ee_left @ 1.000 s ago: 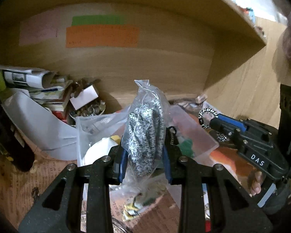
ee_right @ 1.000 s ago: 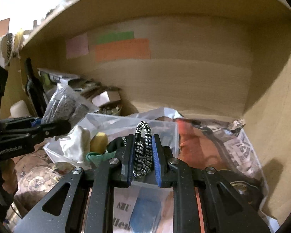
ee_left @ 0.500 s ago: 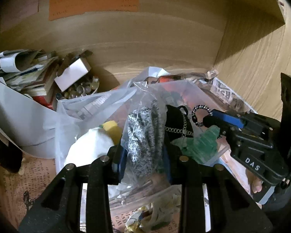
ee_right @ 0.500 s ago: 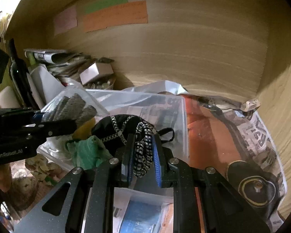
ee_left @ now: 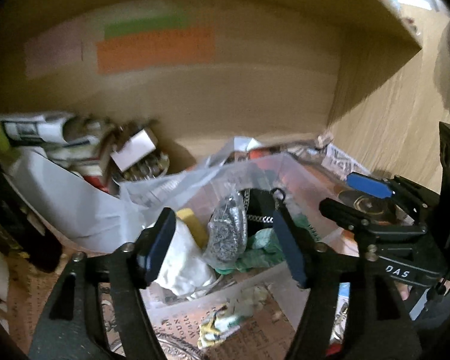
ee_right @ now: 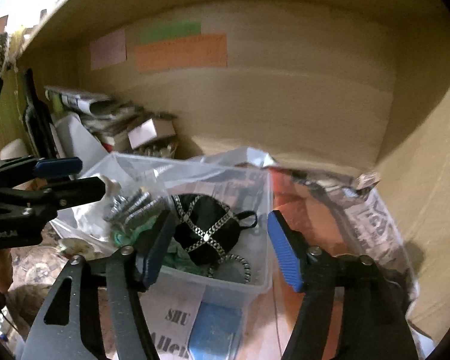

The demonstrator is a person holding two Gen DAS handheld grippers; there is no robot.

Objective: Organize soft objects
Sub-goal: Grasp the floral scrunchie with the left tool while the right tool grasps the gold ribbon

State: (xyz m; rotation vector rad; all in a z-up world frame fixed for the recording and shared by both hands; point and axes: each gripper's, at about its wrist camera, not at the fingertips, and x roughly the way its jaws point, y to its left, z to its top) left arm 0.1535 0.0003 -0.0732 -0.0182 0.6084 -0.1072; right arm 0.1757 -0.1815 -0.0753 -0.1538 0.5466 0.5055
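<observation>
Both spread wide above clear bin (ee_right: 264,228): left hand-held gripper (ee_left: 225,240), right hand-held gripper (ee_right: 222,240), nothing pinched. Inside bin, likely for grouping: bagged speckled cloth (ee_left: 228,234), black pouch (ee_right: 207,228), braided cord (ee_right: 240,265).

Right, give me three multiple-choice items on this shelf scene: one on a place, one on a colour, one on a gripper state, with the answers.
1. Where does the bagged grey speckled item lie?
A. In the clear plastic bin
B. On the newspaper outside the bin
C. Between the left gripper's fingers

2. What colour is the widest paper note on the back wall?
A. Blue
B. Orange
C. Yellow

3. How do both grippers stand?
A. Both shut
B. Only the left open
C. Both open

Answers: 1 A, it rests among the cloths inside the bin walls. 2 B, orange below a green strip. 3 C, the left gripper and the right gripper each show a wide, empty gap.
</observation>
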